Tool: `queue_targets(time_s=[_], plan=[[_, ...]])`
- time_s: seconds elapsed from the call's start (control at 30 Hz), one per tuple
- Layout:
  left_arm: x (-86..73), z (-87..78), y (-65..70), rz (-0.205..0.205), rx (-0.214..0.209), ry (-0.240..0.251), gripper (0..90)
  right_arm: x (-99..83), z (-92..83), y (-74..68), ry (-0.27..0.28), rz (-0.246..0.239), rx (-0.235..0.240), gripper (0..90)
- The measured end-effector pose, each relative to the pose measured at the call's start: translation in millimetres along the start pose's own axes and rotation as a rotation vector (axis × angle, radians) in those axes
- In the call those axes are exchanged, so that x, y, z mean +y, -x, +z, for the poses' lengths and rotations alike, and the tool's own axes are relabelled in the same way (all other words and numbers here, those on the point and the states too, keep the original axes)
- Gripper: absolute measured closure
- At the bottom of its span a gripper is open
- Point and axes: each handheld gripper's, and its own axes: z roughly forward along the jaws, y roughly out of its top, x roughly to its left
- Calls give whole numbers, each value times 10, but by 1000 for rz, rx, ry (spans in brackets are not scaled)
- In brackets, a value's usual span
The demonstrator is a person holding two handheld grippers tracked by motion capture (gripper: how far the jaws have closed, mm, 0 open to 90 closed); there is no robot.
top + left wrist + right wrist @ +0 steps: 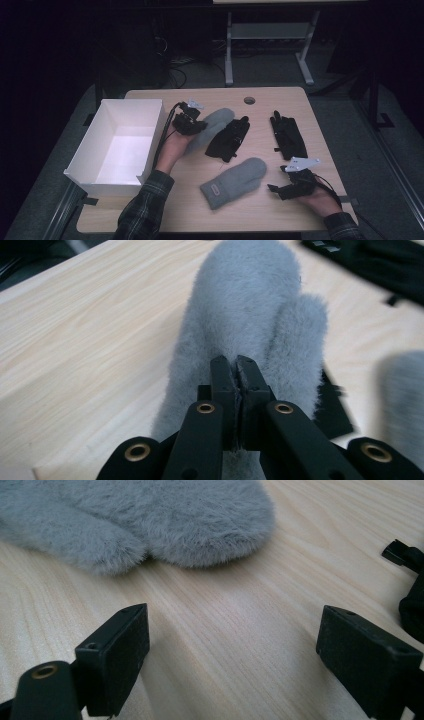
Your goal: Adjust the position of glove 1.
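— Left gripper (238,371) is pinched tight on the grey mitten (212,125) beside the white box (131,107)?

— Yes, you hold it; nothing is boxed yet. Your right gripper (232,655) gapes empty near the second mitten (235,181); both black gloves (288,135) wait.

You are sitting at a pale wood-grain tabletop (300,210) with rounded corners and a small round grey cable port (249,100) near its far edge. The room around you is lying in near darkness, and the light is falling mainly on the tabletop. Grey carpeted floor (270,77) is showing beyond it. A white metal desk frame (270,45) is standing on that floor at the far side, its two feet reaching toward you. Black cables (175,67) are lying tangled on the floor to the left of that frame. Dark furniture is looming along the far wall, too dim to make out.
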Motion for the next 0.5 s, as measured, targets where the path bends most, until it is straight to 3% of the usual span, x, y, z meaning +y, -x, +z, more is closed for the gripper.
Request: queue_targets(time_s=[0.13,0.2,0.27,0.5], plan=[[-10,-105,102,-6,-43,10,882,0,0,0,0,0,0,136],[-45,-162,215,-18,-99,16,881,0,0,0,0,0,0,136],[-61,-176,272,-23,-121,17,882,0,0,0,0,0,0,136],[-111,-281,602,-1,-203,12,881,0,1,0,1,0,0,136]])
